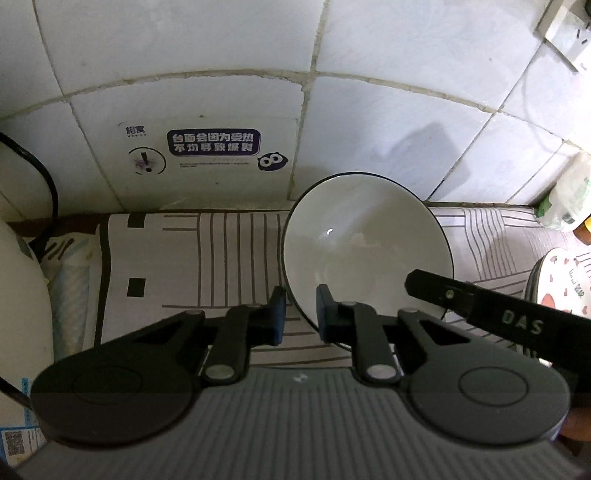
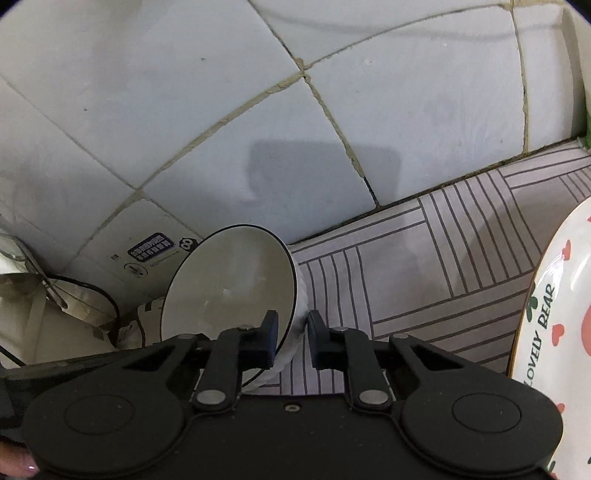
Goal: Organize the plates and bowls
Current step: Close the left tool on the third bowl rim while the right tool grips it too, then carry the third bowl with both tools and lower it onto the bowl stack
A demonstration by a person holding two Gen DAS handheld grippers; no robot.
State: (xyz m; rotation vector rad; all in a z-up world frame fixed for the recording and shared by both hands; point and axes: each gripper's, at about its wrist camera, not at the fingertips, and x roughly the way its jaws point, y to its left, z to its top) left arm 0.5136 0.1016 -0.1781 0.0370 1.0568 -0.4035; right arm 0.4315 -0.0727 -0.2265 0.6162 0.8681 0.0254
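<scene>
A white bowl with a thin black rim point(image 1: 365, 243) is held tilted on edge above the striped mat, its inside facing the left wrist camera. My left gripper point(image 1: 301, 314) has its jaws on either side of the bowl's lower left rim. My right gripper point(image 2: 291, 336) straddles the same bowl point(image 2: 229, 288) at its rim, with the ribbed white outside between the fingers; its arm shows in the left view point(image 1: 480, 306). A plate with red hearts and "LOVELY BEAR" lettering point(image 2: 554, 332) lies at the right; it also shows in the left view point(image 1: 565, 284).
A striped mat point(image 1: 221, 258) covers the counter under a white tiled wall point(image 1: 221, 74) with a warning sticker point(image 1: 212, 142). A white appliance with a black cord point(image 1: 22, 295) stands at the left. A wall socket point(image 1: 569, 33) and a bag point(image 1: 569, 199) are at the right.
</scene>
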